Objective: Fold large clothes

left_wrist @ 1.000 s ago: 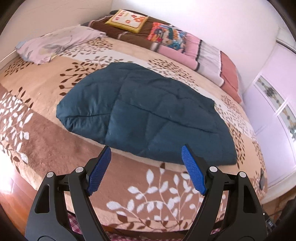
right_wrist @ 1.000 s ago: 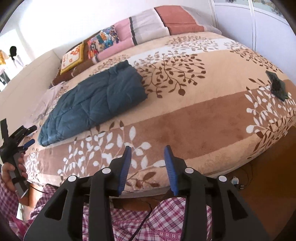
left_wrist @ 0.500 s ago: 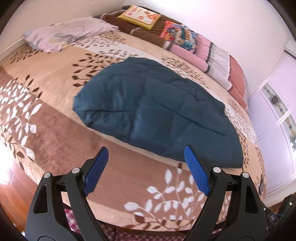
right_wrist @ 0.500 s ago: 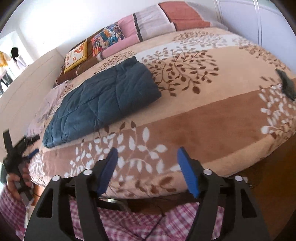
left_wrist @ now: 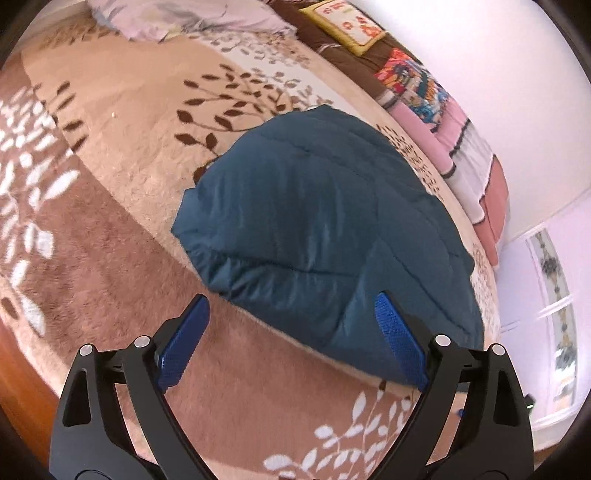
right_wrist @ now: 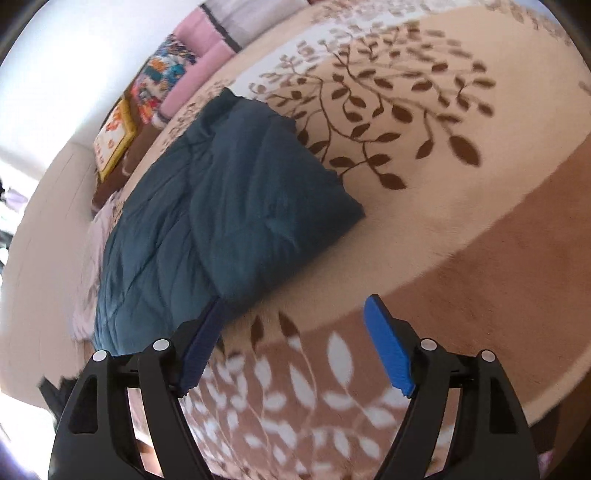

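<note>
A large dark teal quilted garment (left_wrist: 325,229) lies folded flat on the bed; it also shows in the right wrist view (right_wrist: 221,221). My left gripper (left_wrist: 291,332) is open and empty, hovering just above the garment's near edge, its right pad (left_wrist: 400,347) over the cloth. My right gripper (right_wrist: 295,339) is open and empty, close above the bed, its left pad (right_wrist: 201,343) at the garment's near edge and its right pad (right_wrist: 388,350) over bare blanket.
The bed is covered by a tan and brown leaf-patterned blanket (left_wrist: 110,147) (right_wrist: 461,184). Pillows (left_wrist: 424,88) and folded striped bedding (left_wrist: 476,173) line the headboard side. A pale lilac pillow (left_wrist: 192,18) lies at the far left. White wardrobe doors (left_wrist: 554,295) stand at the right.
Both grippers have moved forward and down toward the garment's near edge. The right gripper's jaws have opened wider; the left stayed open.
</note>
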A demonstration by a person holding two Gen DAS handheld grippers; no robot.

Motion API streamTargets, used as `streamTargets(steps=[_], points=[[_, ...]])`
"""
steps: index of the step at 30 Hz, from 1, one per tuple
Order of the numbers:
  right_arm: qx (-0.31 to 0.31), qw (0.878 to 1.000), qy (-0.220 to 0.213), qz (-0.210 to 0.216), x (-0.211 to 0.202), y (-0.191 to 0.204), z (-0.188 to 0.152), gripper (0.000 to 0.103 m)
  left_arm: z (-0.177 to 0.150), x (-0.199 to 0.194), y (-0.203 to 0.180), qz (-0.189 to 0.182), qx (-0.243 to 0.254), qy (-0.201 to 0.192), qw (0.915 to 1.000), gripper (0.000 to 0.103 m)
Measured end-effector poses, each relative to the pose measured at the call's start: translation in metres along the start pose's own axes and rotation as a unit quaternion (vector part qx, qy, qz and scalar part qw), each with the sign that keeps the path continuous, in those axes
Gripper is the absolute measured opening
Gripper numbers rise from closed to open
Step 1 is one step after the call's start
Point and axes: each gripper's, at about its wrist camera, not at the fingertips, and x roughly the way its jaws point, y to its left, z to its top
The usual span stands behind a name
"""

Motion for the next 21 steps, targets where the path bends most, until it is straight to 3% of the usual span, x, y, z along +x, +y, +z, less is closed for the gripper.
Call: streamTargets(steps=[9,11,12,13,14,15,16,17,21], points=[[0.046,0.999,0.01,0.007,0.041,0.005,0.024,0.075,0.017,0.049,0.029,-0.047,-0.124,0.032,0.9906,0.09],[0.049,0.999,0.003,0.015,0.043,0.005,0.029,0.064,0.019,0.058,0.031,-0.071,-0.151,0.032,0.9855,0.09],[0.054,0.998,0.004,0.017,0.045,0.005,0.031,0.053,0.02,0.058,0.03,-0.08,-0.162,0.025,0.9833,0.086],[0.06,0.998,0.003,0.022,0.045,0.003,0.033,0.039,0.02,0.057,0.029,-0.085,-0.165,0.015,0.9824,0.068],[0.066,0.997,0.0,0.033,0.043,0.002,0.032,0.036,0.021,0.054,0.027,-0.088,-0.163,0.007,0.9828,0.05],[0.065,0.997,-0.003,0.039,0.04,0.003,0.031,0.028,0.021,0.049,0.023,-0.091,-0.156,-0.001,0.9836,0.042],[0.059,0.997,-0.005,0.041,0.037,0.004,0.03,0.024,0.021,0.045,0.021,-0.098,-0.151,-0.003,0.9836,0.029],[0.047,0.998,-0.008,0.043,0.03,0.007,0.027,0.022,0.022,0.041,0.019,-0.104,-0.145,-0.005,0.984,0.022],[0.032,0.998,-0.001,0.061,0.002,0.005,0.01,0.02,0.011,0.011,0.019,-0.112,-0.115,-0.008,0.9869,0.017]])
